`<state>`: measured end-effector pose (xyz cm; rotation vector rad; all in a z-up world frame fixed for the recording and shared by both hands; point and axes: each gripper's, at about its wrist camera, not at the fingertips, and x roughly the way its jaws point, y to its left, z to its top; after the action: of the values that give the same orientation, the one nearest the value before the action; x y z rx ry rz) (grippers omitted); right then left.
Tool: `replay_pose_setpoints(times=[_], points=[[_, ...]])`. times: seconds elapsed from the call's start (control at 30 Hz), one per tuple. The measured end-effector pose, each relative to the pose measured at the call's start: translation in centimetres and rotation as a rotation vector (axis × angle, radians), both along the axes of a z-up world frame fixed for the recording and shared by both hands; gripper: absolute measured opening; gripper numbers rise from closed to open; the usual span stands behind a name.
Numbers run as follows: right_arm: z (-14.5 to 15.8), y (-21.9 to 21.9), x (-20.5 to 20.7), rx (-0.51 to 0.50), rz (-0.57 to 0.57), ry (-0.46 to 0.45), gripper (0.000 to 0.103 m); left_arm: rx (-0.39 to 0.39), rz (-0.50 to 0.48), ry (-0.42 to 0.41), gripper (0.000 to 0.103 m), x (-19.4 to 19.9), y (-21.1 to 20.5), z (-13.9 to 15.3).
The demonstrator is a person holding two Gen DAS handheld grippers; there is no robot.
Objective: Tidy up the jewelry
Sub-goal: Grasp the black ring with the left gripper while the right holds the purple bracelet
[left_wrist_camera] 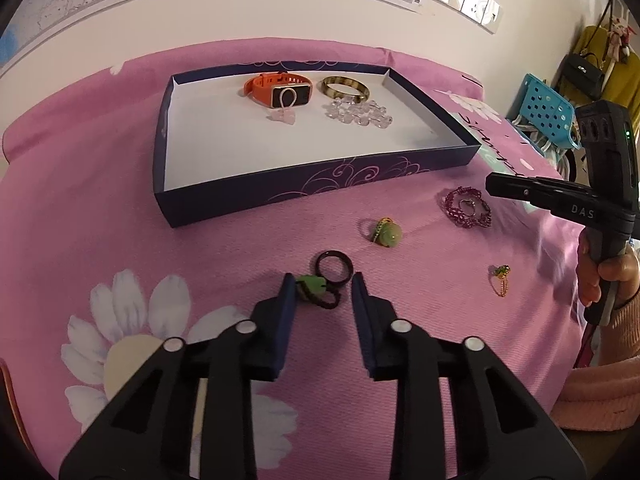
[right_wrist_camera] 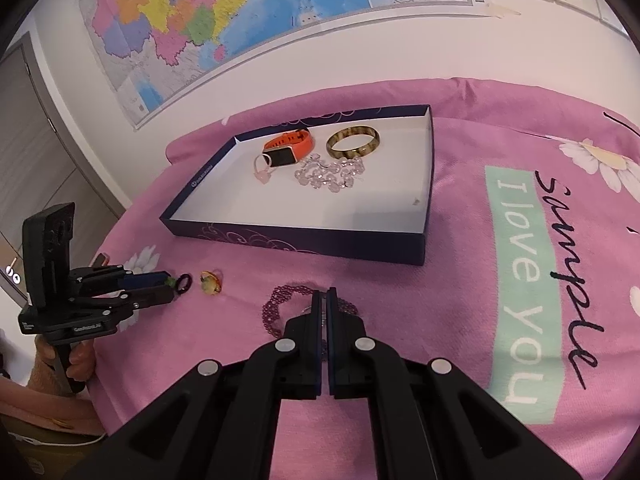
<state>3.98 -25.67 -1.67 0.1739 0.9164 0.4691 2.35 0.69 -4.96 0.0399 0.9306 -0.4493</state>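
Observation:
A dark blue box [left_wrist_camera: 304,190] [right_wrist_camera: 304,236] with a white floor holds an orange watch [left_wrist_camera: 276,90] [right_wrist_camera: 288,148], a brown bangle [left_wrist_camera: 344,88] [right_wrist_camera: 352,142], a clear bead bracelet [left_wrist_camera: 360,114] [right_wrist_camera: 328,174] and a pink ring [left_wrist_camera: 284,114]. On the pink cloth lie a black ring [left_wrist_camera: 334,266] [right_wrist_camera: 184,282], a green pendant on a black cord [left_wrist_camera: 312,288], a green-stone ring [left_wrist_camera: 386,234] [right_wrist_camera: 210,282], a small gold ring [left_wrist_camera: 500,278] and a purple bead bracelet [left_wrist_camera: 466,208] [right_wrist_camera: 280,308]. My left gripper [left_wrist_camera: 324,284] is open around the green pendant. My right gripper [right_wrist_camera: 325,294] is shut, its tips over the purple bracelet; whether it grips anything is hidden.
A map [right_wrist_camera: 240,12] hangs on the wall behind the table. A blue perforated basket [left_wrist_camera: 548,112] and hanging bags [left_wrist_camera: 588,68] stand off the table's right side. The cloth carries a printed green panel [right_wrist_camera: 524,280].

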Motion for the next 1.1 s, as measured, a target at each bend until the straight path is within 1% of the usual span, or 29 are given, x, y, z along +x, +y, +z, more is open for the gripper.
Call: replay_pose_setpoints(times=[0.03,0.17,0.33,0.43,0.5,0.53,0.57,0.63,0.77,0.8,0.83,0.87,0.93,1.03,1.1], points=[[0.0,0.0,0.0,0.003,0.001,0.000,0.001,-0.001,0.001,0.002,0.023,0.0,0.0,0.0],[0.3,0.1,-0.1,0.025,0.006,-0.001,0.001,-0.003,0.004,-0.003,0.023,-0.4,0.2,0.1],[0.4,-0.1,0.1,0.022,-0.002,-0.004,0.001,-0.002,-0.002,-0.005,0.023,-0.8,0.3,0.1],[-0.4,-0.4,0.5,-0.011,-0.030,0.019,0.008,0.001,-0.002,-0.012,0.023,-0.9,0.4,0.2],[-1.0,-0.6,0.6,-0.019,-0.038,0.037,0.014,0.000,-0.005,-0.016,0.031,-1.0,0.5,0.2],[-1.2,-0.7,0.6,-0.022,-0.039,0.041,0.021,0.002,-0.005,-0.017,0.034,-1.1,0.4,0.2],[-1.4,-0.6,0.7,-0.028,-0.039,0.045,0.022,0.004,-0.006,-0.019,0.038,-1.1,0.4,0.2],[-1.6,-0.2,0.7,-0.052,-0.036,0.043,0.022,0.008,-0.007,-0.020,0.039,-1.2,0.4,0.2],[-1.6,1.1,0.7,-0.140,-0.017,0.013,0.021,0.007,-0.009,-0.016,0.040,-1.1,0.4,0.0],[-1.5,1.3,0.7,-0.146,-0.012,0.010,0.015,0.006,-0.009,-0.017,0.040,-1.1,0.4,0.0],[-1.5,1.4,0.8,-0.146,-0.006,0.010,0.006,0.006,-0.009,-0.017,0.040,-1.2,0.4,0.0],[-1.5,1.5,0.8,-0.147,-0.003,0.008,0.003,0.005,-0.009,-0.017,0.040,-1.2,0.4,0.0],[-1.6,1.4,0.8,-0.156,-0.010,0.008,0.002,0.008,-0.010,-0.015,0.038,-1.2,0.4,0.0],[-1.5,1.1,0.7,-0.118,-0.015,0.013,0.001,0.016,-0.009,-0.017,0.038,-1.3,0.3,0.0],[-1.3,0.9,0.5,-0.094,-0.014,0.012,0.001,0.018,-0.005,-0.015,0.031,-1.2,0.3,0.0]])
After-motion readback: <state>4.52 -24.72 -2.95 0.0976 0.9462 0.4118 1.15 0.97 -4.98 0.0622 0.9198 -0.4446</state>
